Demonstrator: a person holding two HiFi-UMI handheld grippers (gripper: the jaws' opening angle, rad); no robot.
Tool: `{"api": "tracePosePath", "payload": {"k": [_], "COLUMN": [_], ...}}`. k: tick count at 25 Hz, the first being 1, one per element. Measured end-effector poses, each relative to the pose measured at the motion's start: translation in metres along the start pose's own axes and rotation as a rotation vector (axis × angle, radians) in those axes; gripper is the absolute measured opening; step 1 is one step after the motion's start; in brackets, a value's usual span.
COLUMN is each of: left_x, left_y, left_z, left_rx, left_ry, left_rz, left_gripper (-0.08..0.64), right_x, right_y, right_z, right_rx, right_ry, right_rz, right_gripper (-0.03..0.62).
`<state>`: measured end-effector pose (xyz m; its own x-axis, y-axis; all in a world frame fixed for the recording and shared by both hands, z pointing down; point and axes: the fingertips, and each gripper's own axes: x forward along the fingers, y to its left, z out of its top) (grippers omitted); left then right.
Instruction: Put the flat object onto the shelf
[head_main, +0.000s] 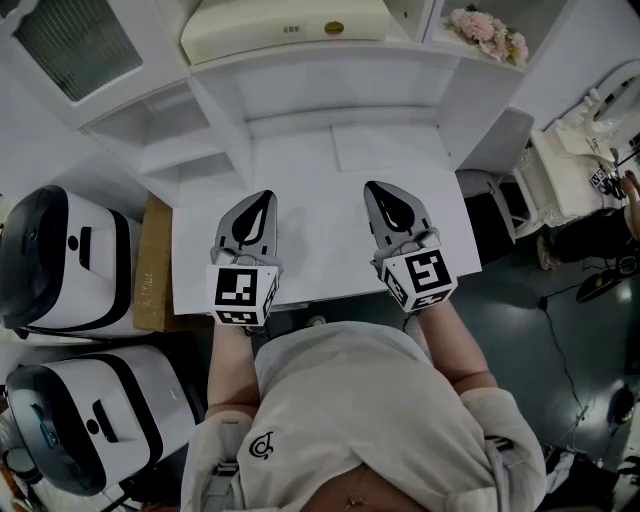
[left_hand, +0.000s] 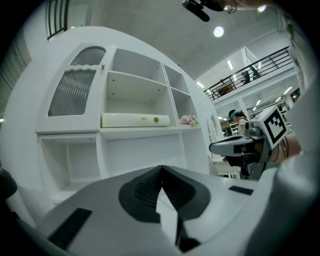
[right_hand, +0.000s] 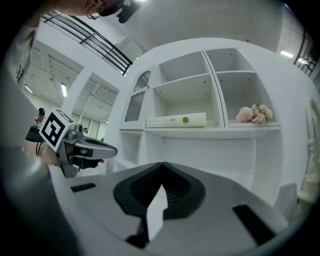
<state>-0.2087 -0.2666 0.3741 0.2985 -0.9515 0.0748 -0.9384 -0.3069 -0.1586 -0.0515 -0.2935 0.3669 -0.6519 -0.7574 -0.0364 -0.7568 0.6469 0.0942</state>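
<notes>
The flat object, a long cream slab with a yellow dot, lies on the middle shelf of the white shelf unit. It shows there too in the left gripper view and the right gripper view. My left gripper hovers over the white desk top, jaws shut with nothing between them. My right gripper hangs beside it at the same height, also shut and empty. Each gripper sees the other: the right one and the left one.
Pink flowers sit in the shelf's right compartment. A ribbed glass cabinet door is at the upper left. Two white machines and a cardboard box stand left of the desk. A chair is at the right.
</notes>
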Motion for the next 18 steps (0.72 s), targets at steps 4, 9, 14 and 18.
{"api": "tracePosePath", "payload": {"k": [4,9,14,18], "left_x": [0.0,0.0,0.001,0.005], "left_y": [0.003,0.005,0.011,0.009], "left_z": [0.002,0.003,0.004,0.009], "left_rx": [0.005,-0.025,-0.044,-0.014], "left_ry": [-0.019,-0.046,-0.04,-0.042], "left_rz": [0.01,0.014,0.02,0.011], "left_gripper": [0.012,0.012,0.012,0.012], "right_x": [0.0,0.001,0.004,0.006], "right_y": [0.0,0.001,0.003,0.0], "right_z": [-0.001,0.0,0.004,0.009], "right_rx": [-0.013,-0.015,-0.016,-0.023], "right_ry": [0.006,-0.001,-0.009,-0.017], "right_rz": [-0.006,-0.004,-0.001,-0.001], "right_gripper": [0.006,0.006,0.006,0.006]}}
